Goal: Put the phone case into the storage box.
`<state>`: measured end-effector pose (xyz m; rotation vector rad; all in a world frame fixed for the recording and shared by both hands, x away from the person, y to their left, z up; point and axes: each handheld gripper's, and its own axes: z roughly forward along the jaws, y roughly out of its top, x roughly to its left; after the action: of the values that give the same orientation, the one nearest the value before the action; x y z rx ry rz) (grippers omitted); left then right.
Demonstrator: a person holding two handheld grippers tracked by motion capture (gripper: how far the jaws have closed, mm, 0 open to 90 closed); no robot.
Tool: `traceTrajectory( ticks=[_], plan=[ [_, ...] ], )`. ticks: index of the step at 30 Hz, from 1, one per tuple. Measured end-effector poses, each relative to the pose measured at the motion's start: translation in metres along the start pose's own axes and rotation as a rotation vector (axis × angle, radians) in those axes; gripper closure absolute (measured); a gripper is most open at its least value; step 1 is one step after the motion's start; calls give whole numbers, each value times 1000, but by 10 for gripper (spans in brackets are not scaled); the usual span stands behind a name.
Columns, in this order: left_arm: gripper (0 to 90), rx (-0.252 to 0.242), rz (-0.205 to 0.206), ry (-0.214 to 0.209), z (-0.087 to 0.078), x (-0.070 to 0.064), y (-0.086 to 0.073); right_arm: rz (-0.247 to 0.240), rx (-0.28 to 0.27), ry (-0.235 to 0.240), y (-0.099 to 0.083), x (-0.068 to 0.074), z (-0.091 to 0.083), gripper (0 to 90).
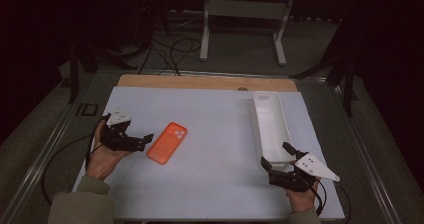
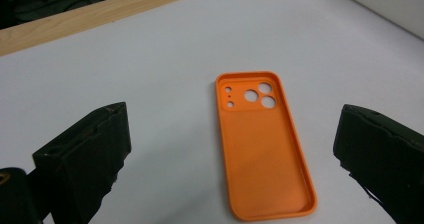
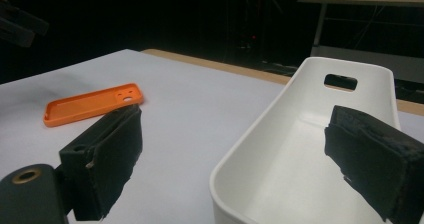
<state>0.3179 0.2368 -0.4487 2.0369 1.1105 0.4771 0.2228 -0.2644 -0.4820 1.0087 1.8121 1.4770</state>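
An orange phone case (image 1: 167, 142) lies flat on the pale table sheet, left of centre, hollow side up with its camera holes showing (image 2: 262, 144). My left gripper (image 1: 142, 142) is held just left of it, open, its wide-apart jaws framing the case (image 2: 235, 116) without touching it. A long white tray (image 1: 270, 126) stands at the right, empty. My right gripper (image 1: 275, 155) is open at the tray's near end. In the right gripper view (image 3: 240, 149) one jaw hangs over the tray's inside (image 3: 300, 134) and the other outside its wall. The case (image 3: 92, 104) lies farther off.
A wooden table edge (image 1: 200, 81) runs along the far side of the sheet (image 1: 220, 174). Beyond it are floor cables (image 1: 170, 51) and a white stand frame (image 1: 245, 14). Metal rails border the table on both sides.
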Motion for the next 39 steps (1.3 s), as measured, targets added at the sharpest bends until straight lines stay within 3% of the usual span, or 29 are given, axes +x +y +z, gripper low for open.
traceTrajectory(
  ticks=[9, 22, 30, 39],
  plan=[
    [43, 59, 13, 2, 12, 3, 3, 3, -1, -1, 0, -1, 0, 82],
    [51, 105, 17, 18, 24, 5, 2, 9, -1, -1, -1, -2, -1, 82],
    [57, 171, 38, 23, 35, 6, 0, 11, 2, -4, -1, -2, -1, 82],
    [75, 213, 33, 14, 43, 9, -2, 8, 7, -10, -2, -2, 0, 82]
  ],
)
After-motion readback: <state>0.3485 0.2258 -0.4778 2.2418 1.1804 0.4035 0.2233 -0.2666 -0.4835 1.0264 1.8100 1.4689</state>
